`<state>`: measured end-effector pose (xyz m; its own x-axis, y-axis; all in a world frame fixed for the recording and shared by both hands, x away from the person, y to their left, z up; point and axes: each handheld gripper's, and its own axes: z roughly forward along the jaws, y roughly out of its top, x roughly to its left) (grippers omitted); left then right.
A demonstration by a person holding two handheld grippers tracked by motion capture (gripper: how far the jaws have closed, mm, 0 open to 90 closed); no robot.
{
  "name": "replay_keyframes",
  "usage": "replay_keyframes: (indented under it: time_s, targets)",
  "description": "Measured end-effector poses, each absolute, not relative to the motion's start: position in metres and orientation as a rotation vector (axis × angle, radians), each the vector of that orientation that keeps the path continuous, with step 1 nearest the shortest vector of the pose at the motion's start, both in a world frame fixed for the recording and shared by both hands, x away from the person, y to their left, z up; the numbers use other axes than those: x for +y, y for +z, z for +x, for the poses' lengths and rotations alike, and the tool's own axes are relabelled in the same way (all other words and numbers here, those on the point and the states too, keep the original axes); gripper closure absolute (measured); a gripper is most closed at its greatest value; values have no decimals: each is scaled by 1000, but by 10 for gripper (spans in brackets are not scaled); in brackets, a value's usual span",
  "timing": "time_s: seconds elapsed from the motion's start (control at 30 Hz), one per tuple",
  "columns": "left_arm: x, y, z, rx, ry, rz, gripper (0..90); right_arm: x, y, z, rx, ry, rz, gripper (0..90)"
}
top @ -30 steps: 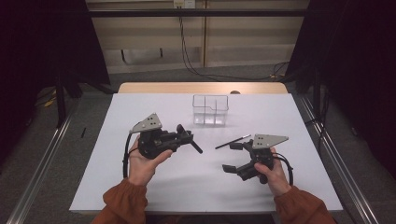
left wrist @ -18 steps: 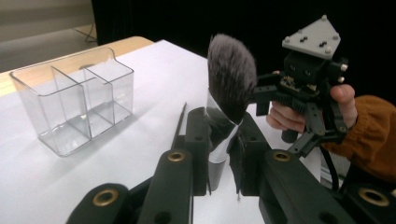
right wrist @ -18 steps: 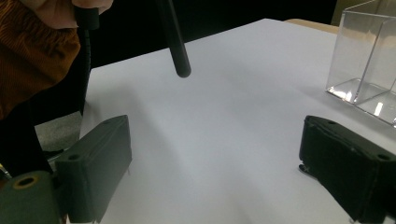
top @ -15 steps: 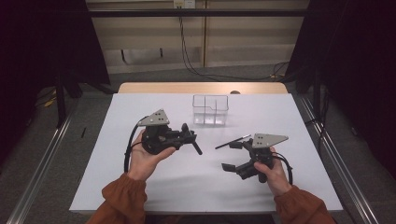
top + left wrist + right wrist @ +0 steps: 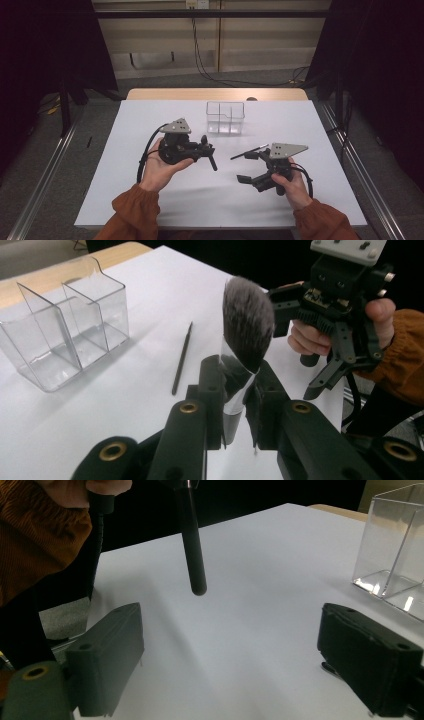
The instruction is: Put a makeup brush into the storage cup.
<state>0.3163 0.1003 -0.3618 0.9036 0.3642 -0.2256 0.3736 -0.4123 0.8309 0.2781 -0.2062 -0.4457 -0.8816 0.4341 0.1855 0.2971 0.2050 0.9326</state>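
My left gripper (image 5: 206, 150) is shut on a makeup brush (image 5: 247, 320), clamped at its shiny ferrule. The fluffy dark bristles stand above the jaws, and in the high view the black handle (image 5: 213, 163) slants down toward the table. In the right gripper view that handle (image 5: 192, 545) hangs just ahead. My right gripper (image 5: 252, 167) rests low over the white table (image 5: 150, 200) at the right, jaws wide apart and empty (image 5: 240, 665). A thin black stick (image 5: 249, 151) lies flat on the table between the two grippers (image 5: 181, 360). A clear divided organizer (image 5: 226, 117) stands behind them.
The clear organizer (image 5: 60, 335) has several empty compartments and stands upright (image 5: 395, 545). The table's wooden far edge (image 5: 215, 94) lies behind it. Dark floor and metal rails flank both sides of the table.
My left hand has drifted slightly right toward the table's middle and rolled a little, so the brush handle points more downward. The right gripper and the stick have stayed put.
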Motion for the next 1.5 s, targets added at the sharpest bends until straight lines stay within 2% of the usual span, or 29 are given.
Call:
replay_keyframes:
  time_s: [0.3,0.7,1.07,1.2,1.4,1.5]
  targets:
    - [96,-367,315,529,-29,2064,788,-202,-445,277,2328,1748,725,8]
    - [88,-368,313,523,-53,2082,788,-185,-438,278,2364,1734,680,16]
    - [85,-371,314,522,-67,2081,788,-157,-433,287,2416,1719,641,83]
    - [85,-373,314,525,-71,2079,788,-150,-436,288,2432,1729,634,191]
    - [83,-375,314,526,-78,2077,788,-148,-439,288,2437,1760,632,447]
    - [83,-375,314,525,-80,2077,788,-149,-439,288,2436,1768,631,529]
